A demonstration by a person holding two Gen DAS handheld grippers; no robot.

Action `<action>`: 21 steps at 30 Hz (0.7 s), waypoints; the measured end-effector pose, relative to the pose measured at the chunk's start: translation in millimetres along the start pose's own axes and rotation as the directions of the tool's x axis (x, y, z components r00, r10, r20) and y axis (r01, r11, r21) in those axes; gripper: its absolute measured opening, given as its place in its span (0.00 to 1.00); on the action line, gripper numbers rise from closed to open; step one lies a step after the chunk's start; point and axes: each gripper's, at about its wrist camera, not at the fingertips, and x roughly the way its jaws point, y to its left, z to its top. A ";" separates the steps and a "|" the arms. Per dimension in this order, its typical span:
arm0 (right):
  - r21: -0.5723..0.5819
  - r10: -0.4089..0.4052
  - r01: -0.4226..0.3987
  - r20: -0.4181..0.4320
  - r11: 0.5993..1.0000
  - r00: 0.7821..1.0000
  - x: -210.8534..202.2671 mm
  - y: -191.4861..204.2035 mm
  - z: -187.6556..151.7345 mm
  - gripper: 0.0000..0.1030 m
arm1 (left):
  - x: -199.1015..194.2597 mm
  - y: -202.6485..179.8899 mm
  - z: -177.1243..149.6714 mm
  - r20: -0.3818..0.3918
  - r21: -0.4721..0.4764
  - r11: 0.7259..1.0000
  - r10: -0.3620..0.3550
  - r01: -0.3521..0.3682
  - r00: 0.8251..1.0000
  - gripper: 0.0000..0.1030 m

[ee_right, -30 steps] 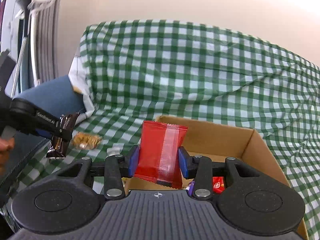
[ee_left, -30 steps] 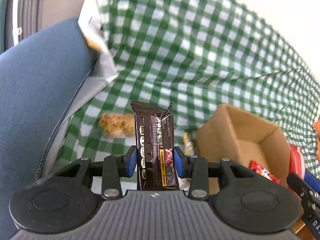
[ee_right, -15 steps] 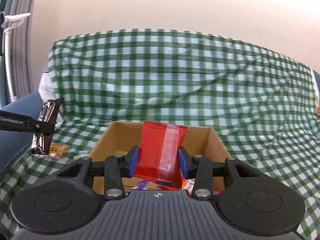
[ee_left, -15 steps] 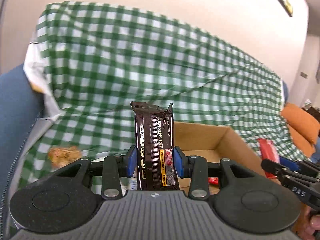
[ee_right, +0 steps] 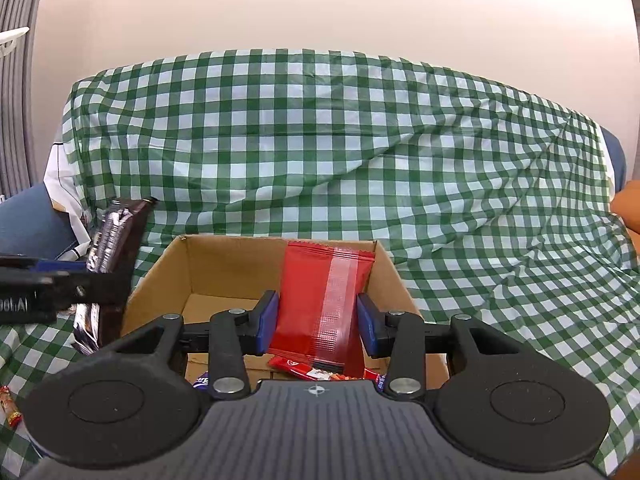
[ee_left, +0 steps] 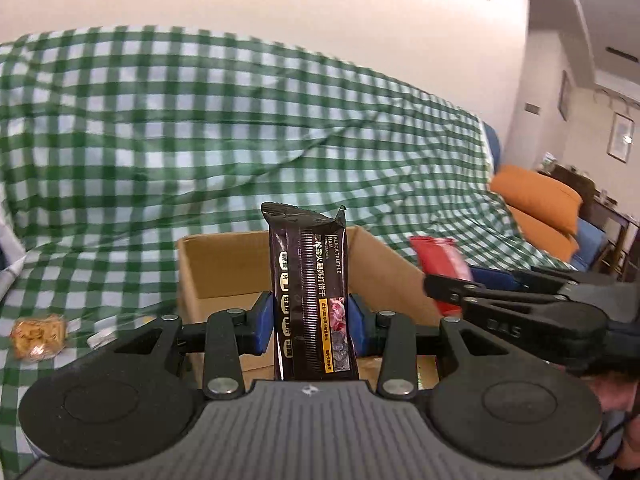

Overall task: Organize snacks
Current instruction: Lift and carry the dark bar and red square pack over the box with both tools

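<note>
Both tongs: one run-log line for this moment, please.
left tongs: shut on dark bar | right tongs: shut on red packet | both by cardboard box

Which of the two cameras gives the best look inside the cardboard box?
The right wrist view: the cardboard box faces it openly, with snack wrappers visible on the bottom. In the left wrist view the box is mostly hidden behind the dark snack bar.

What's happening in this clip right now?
A person is sorting snacks into a cardboard box on a green checked cloth. The left tool grips a dark cracker packet; the right tool grips a red packet. Both hang at the box, neither dropped in yet.
</note>
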 end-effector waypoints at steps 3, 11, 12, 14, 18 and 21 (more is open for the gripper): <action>0.001 -0.001 0.001 -0.002 1.000 1.000 0.9 1.5 0.1 0.42 | 1.7 -3.1 -1.6 -0.002 0.009 1.000 -0.006 0.006 1.000 0.41; -0.029 0.001 0.000 0.003 1.000 1.000 0.1 5.5 -1.8 0.42 | 3.2 1.2 1.3 0.002 -0.018 1.000 -0.013 0.013 1.000 0.41; -0.035 -0.001 0.001 0.003 0.999 1.000 -0.1 5.2 -2.4 0.42 | 2.9 1.4 1.6 0.001 -0.018 1.000 -0.013 0.013 1.000 0.41; -0.035 -0.005 0.005 -0.001 0.999 1.000 0.2 3.4 -2.8 0.42 | 3.0 1.2 1.2 0.000 -0.018 1.000 -0.014 0.014 1.000 0.41; -0.016 -0.006 0.006 -0.008 1.000 1.000 2.7 3.2 -2.7 0.42 | 4.1 0.0 0.3 -0.006 -0.007 1.000 -0.014 0.014 1.000 0.41; -0.025 0.001 -0.001 -0.006 1.000 1.000 3.9 7.8 -2.2 0.42 | 5.4 -0.7 0.0 -0.008 0.000 1.000 -0.015 0.015 1.000 0.41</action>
